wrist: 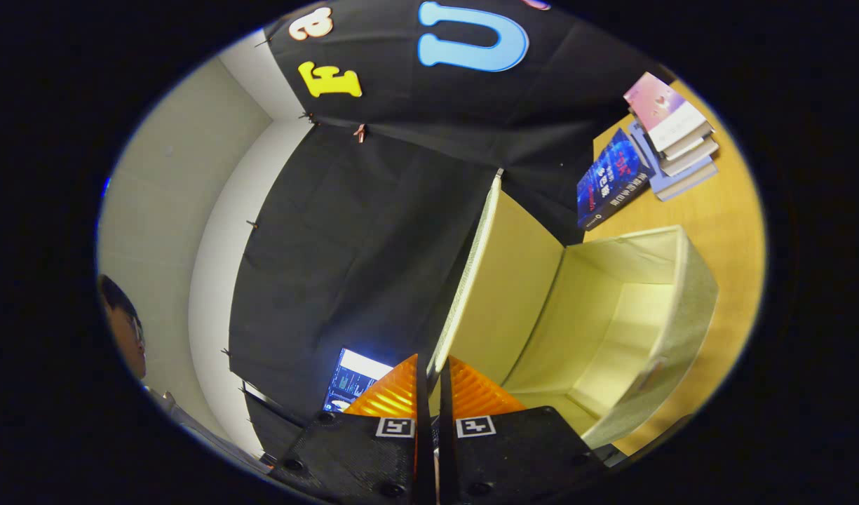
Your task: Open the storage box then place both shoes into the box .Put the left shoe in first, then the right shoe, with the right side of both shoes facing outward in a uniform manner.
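Gripping the lid [503,280] edge, the claw [433,382] holds it raised over the storage box [681,330].

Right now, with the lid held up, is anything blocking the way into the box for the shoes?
Nothing visible does. The gripper is shut on the lid, swung up beside the storage box. Its mouth is open and the inside looks bare. The books lie beyond it on the table.

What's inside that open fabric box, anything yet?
The storage box looks bare inside: pale walls and floor. Its near corner is hidden behind the gripper, whose fingers pinch the raised lid.
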The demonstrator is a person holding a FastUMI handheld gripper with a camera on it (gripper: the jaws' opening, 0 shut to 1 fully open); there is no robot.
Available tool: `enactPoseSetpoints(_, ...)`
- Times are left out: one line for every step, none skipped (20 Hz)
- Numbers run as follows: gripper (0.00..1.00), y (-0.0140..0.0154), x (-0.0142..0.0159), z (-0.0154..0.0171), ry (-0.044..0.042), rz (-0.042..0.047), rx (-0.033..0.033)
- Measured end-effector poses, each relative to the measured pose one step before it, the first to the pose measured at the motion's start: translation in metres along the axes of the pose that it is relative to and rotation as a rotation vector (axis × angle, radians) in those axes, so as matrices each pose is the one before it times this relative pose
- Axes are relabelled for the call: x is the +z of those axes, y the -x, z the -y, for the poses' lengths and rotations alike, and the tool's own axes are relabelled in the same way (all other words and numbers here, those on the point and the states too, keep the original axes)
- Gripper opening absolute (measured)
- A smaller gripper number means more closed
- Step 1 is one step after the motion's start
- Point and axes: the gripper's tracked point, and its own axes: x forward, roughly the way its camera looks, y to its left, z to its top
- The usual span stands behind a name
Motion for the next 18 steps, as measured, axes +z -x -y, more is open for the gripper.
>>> enactPoseSetpoints(0.07, -0.01266, 0.00107, -0.00503, 0.01037, -0.00742, -0.00232)
enactPoseSetpoints(0.07, -0.0133, 0.00163, -0.00273, -0.00003, -0.01034, 0.00074)
enactPoseSetpoints(0.07, -0.01291, -0.00018, -0.00248, -0.00438, -0.00883, 0.00406)
enactPoseSetpoints(0.07, -0.01242, 0.00071, -0.00117, -0.00201, -0.00731, 0.00358)
enactPoseSetpoints(0.07, -0.01351, -0.00101, -0.00162, -0.00109, -0.00872, 0.00323)
enactPoseSetpoints(0.07, -0.01318, -0.00047, -0.00021, -0.00051, -0.00494, 0.00208)
enactPoseSetpoints(0.07, -0.01183, 0.0001, 0.00055, -0.00324, -0.00391, -0.00009)
enactPoseSetpoints(0.07, -0.01082, -0.00111, -0.00018, -0.00434, -0.00136, 0.00013)
enactPoseSetpoints(0.07, -0.01114, -0.00027, 0.00027, -0.00206, -0.00023, -0.00821)
enactPoseSetpoints(0.07, -0.01196, 0.00046, 0.00245, -0.00095, 0.00086, -0.01277)
enactPoseSetpoints(0.07, -0.01003, -0.0017, -0.00116, 0.00162, -0.00567, -0.00432)
enactPoseSetpoints(0.08, -0.00898, -0.00208, 0.00058, 0.00459, -0.00566, -0.00817)
enactPoseSetpoints(0.08, -0.00827, -0.0007, 0.00061, 0.00657, -0.00408, -0.01012)
enactPoseSetpoints(0.1, -0.01002, -0.00152, 0.00182, 0.00216, -0.00474, -0.0054)
enactPoseSetpoints(0.1, -0.00582, -0.00095, 0.00259, -0.00289, -0.00603, -0.00846)
enactPoseSetpoints(0.1, -0.00603, -0.00043, 0.00247, -0.0028, -0.00094, -0.01038)
enactPoseSetpoints(0.1, -0.00179, 0.0024, 0.00155, 0.00099, 0.00055, -0.01467)
enactPoseSetpoints(0.14, -0.00698, -0.00055, 0.00292, 0.00276, 0.00384, -0.00834)
